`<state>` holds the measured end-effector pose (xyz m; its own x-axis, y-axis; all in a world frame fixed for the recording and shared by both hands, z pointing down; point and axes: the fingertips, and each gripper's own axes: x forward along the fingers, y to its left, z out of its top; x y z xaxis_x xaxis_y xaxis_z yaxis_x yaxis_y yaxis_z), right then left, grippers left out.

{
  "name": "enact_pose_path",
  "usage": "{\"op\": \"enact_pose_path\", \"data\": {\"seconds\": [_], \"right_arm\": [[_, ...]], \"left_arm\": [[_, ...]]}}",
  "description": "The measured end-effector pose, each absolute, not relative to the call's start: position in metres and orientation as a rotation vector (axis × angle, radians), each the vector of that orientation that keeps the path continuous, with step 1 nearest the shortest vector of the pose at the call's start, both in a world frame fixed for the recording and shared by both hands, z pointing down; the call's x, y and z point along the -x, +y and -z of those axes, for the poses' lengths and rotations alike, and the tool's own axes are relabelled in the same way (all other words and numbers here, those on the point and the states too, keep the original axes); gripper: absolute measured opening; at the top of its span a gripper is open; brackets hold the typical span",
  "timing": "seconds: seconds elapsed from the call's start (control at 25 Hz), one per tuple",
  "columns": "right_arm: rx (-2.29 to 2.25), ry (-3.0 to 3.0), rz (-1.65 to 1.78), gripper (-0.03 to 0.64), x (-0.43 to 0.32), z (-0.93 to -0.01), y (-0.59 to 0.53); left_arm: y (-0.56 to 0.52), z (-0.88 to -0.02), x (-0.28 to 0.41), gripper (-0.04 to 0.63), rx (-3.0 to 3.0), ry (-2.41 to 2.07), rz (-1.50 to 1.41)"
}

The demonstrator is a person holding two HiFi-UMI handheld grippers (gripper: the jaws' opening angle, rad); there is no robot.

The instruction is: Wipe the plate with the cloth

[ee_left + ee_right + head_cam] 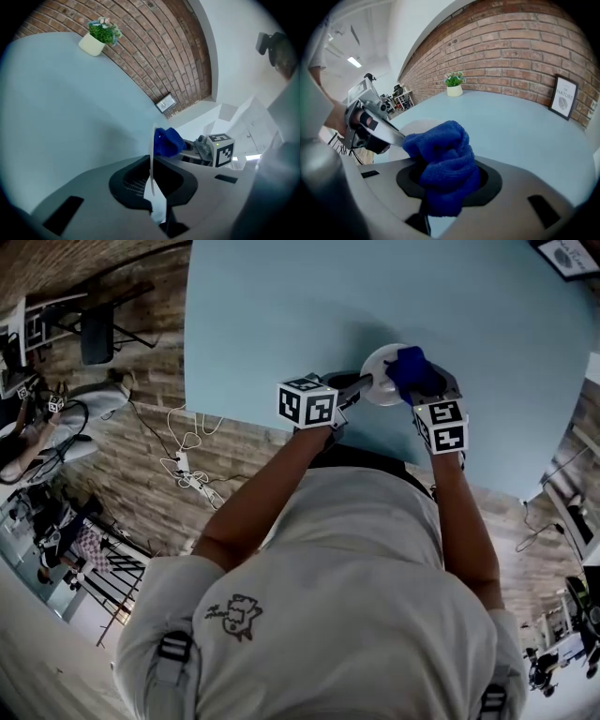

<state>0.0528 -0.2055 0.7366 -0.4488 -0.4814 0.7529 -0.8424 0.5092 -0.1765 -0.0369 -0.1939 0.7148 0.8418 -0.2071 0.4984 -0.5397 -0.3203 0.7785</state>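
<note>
Left gripper view: left gripper is clamping white plate by its rim; right gripper is pinching blue cloth. Light strokes against a steadily held plate are looking advisable.

Cloth sits right of plate, seemingly touching it; plant on table behind.

One round white plate, one blue terry cloth, one pale blue table — plus one white-potted green plant, one black-framed picture.
</note>
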Motion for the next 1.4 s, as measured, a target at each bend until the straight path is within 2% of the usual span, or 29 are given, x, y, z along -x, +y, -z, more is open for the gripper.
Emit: {"op": "enact_pose_path", "data": {"seconds": [0.4, 0.72, 1.08, 1.4], "right_arm": [[-0.940, -2.342, -0.360, 0.127, -0.018, -0.599, -0.189], [-0.837, -2.361, -0.252, 0.127, -0.032, -0.567, -0.136], [-0.970, -2.287, -0.258, 0.127, -0.098, -0.534, -0.150], [-0.959, -2.331, -0.010, 0.127, -0.078, -0.472, -0.170]], "left_arm": [[-0.187, -0.609, 0.000, 0.018, -2.005, -0.559, -0.134], [-0.180, -0.537, 0.015, 0.018, -2.062, -0.740, 0.065], [-0.142, -0.507, 0.028, 0.018, -2.101, -0.785, 0.087], [-0.127, -0.488, -0.015, 0.023, -2.207, -0.665, -0.019]]}}
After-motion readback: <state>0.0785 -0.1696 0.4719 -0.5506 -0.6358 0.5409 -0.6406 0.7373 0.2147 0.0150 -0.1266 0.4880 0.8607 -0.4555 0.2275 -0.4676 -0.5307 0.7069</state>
